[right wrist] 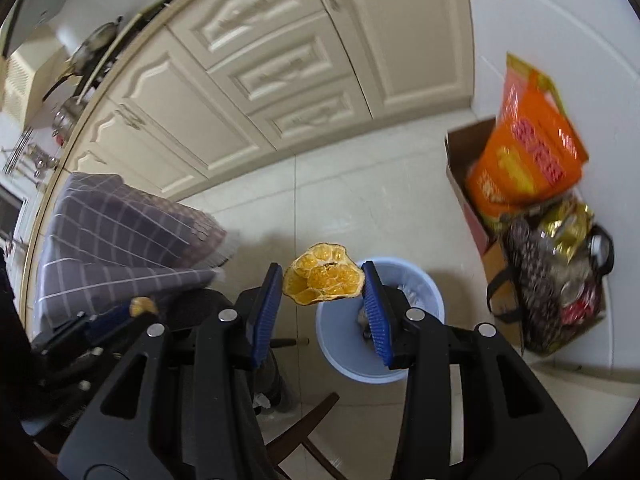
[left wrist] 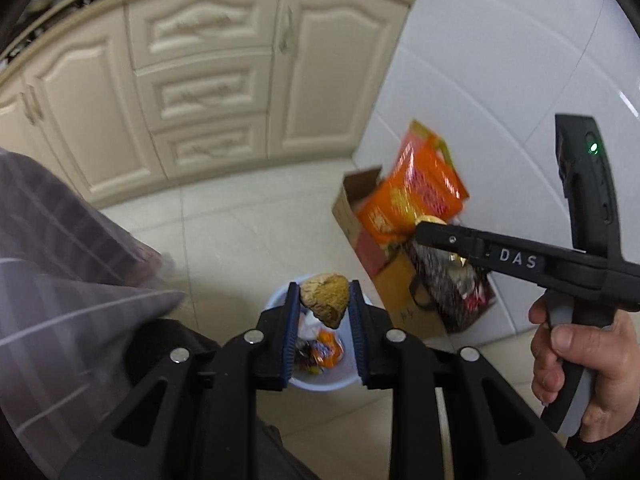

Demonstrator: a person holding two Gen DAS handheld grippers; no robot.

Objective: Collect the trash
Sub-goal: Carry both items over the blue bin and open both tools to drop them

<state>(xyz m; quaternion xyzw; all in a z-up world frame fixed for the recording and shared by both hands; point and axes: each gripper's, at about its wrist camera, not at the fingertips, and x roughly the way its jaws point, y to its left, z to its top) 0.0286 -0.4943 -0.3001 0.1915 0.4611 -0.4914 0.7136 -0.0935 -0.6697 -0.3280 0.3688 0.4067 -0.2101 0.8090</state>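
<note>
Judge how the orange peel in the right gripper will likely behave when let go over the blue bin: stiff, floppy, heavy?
The orange peel holds a cupped shape between the right gripper fingers, so probably fairly stiff and dried. It looks thin and hollow, likely light. Sitting left of the blue bin, it might miss if dropped now.

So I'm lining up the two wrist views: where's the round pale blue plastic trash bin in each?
Left wrist: round pale blue plastic trash bin bottom centre, under the left gripper.
Right wrist: bin lower centre-right, behind the right gripper.
Shared landmark: orange foil bag in the box.
</note>
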